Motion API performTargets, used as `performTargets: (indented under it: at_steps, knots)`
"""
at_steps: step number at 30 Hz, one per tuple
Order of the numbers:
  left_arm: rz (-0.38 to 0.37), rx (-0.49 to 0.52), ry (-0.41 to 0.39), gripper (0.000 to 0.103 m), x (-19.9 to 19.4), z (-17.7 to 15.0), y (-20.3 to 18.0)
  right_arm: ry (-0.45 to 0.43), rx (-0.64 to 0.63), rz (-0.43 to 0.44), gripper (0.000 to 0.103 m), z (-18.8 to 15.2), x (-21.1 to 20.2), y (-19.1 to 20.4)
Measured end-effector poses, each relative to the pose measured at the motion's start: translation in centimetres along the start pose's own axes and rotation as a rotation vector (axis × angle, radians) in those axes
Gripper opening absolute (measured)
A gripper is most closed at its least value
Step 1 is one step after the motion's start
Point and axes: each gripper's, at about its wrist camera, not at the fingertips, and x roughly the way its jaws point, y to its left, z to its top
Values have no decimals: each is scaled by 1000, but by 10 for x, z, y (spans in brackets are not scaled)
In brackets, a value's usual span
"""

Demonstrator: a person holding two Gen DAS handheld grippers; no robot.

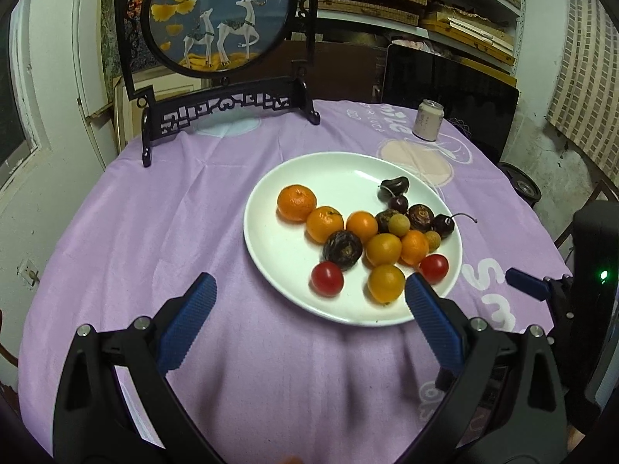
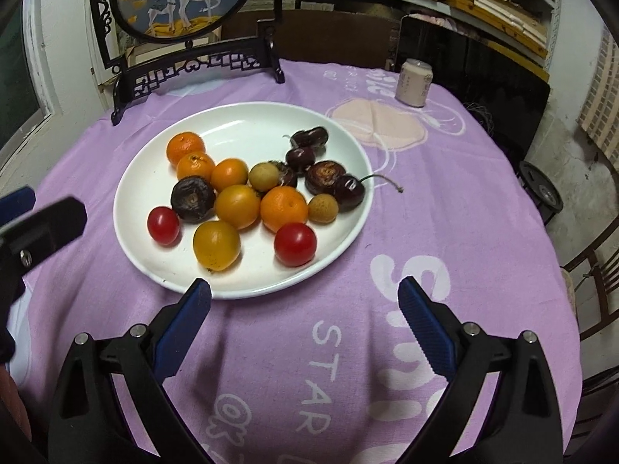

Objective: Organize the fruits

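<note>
Two grippers, left gripper (image 1: 309,294) and right gripper (image 2: 303,297), fingers spread, near fruit plate (image 1: 271,181)

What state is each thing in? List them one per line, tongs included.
Left tongs: open, empty, above the cloth at the plate's near edge.
Right tongs: open, empty, near the plate's rim.
White plate: upright on the purple tablecloth, loaded with mixed fruit.
Red tomatoes: whole, on the plate.
Can: upright, at the table's far side.
</note>
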Motion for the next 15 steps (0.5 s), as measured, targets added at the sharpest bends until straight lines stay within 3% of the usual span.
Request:
performTargets:
  at_steps: [15]
  knots:
    - [-2,7,14,100,5,-2,0,6,26,21,97,0,2,-7]
